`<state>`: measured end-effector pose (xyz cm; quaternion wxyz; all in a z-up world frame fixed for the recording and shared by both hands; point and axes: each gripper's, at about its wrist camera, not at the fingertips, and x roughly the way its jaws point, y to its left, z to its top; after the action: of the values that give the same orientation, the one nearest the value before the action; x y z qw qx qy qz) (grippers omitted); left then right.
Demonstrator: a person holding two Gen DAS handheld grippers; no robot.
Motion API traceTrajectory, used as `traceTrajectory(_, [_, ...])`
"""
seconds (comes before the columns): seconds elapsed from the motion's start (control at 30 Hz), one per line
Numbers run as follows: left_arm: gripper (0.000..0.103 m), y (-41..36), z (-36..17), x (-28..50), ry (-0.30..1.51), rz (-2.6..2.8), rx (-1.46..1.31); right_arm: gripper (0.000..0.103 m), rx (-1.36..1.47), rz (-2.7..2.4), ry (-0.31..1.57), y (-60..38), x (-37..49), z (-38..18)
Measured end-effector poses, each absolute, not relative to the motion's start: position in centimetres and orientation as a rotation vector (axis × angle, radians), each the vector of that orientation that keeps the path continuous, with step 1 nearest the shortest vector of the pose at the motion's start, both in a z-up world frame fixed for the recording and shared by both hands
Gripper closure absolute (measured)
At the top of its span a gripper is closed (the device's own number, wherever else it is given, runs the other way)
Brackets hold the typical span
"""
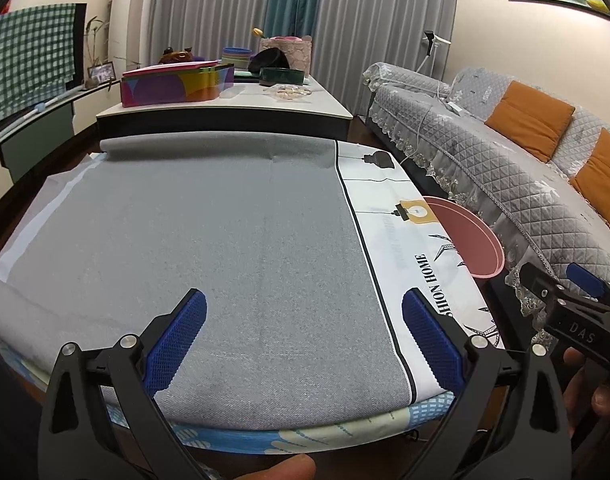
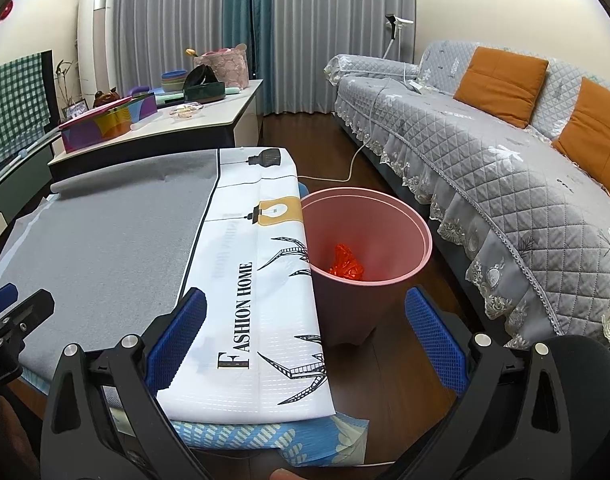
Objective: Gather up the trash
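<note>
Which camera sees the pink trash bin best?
The right wrist view: the pink trash bin shows its whole open top, with crumpled orange-red trash inside. The left wrist view catches only part of its rim behind the table edge.

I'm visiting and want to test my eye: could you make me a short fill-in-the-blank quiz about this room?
1. The crumpled orange-red trash lies inside the ____ bin.
2. The bin stands on the floor between the covered table and the ____.
3. Both the left tool and the right tool have their fingers spread ____, holding nothing.
4. The cushions on the sofa are ____ in colour.

Missing words: pink; sofa; open; orange
</note>
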<state>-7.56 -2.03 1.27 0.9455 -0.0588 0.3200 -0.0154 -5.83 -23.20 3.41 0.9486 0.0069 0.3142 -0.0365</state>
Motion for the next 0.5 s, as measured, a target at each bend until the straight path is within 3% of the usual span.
traceTrajectory(0.5, [0.008,-2.11,1.32,-7.66,0.646,-0.040,-0.120,0.005,0.011,-0.074,0.637,-22.85,-5.82,3.46])
